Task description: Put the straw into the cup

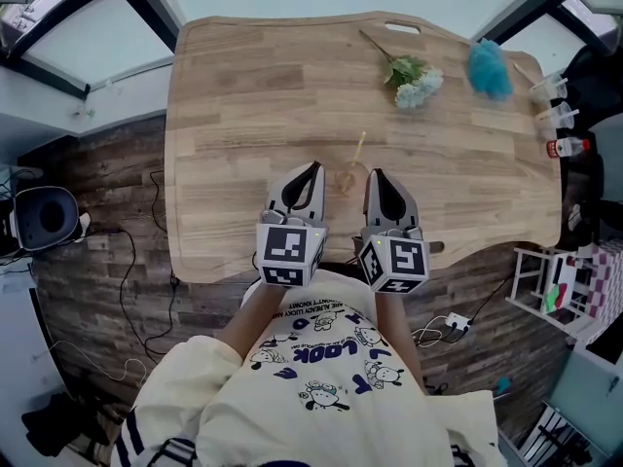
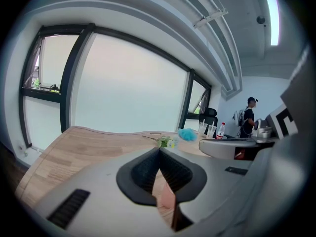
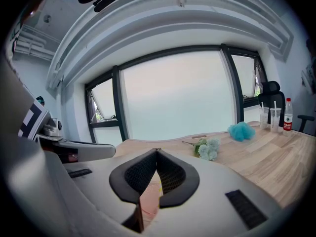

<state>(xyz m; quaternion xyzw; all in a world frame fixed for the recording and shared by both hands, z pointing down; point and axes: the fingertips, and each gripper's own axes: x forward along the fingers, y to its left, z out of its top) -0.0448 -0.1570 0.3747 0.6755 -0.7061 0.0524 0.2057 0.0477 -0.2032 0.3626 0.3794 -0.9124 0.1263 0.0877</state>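
Left gripper [image 1: 313, 166] beside right gripper [image 1: 373, 173], level

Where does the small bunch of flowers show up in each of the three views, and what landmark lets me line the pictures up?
Head view: the flowers lie near the far edge of the table, right of centre.
Left gripper view: the flowers are at mid-picture, far across the table.
Right gripper view: the flowers are right of centre, on the table.
Shared landmark: the blue fluffy ball, just right of the flowers in all three.
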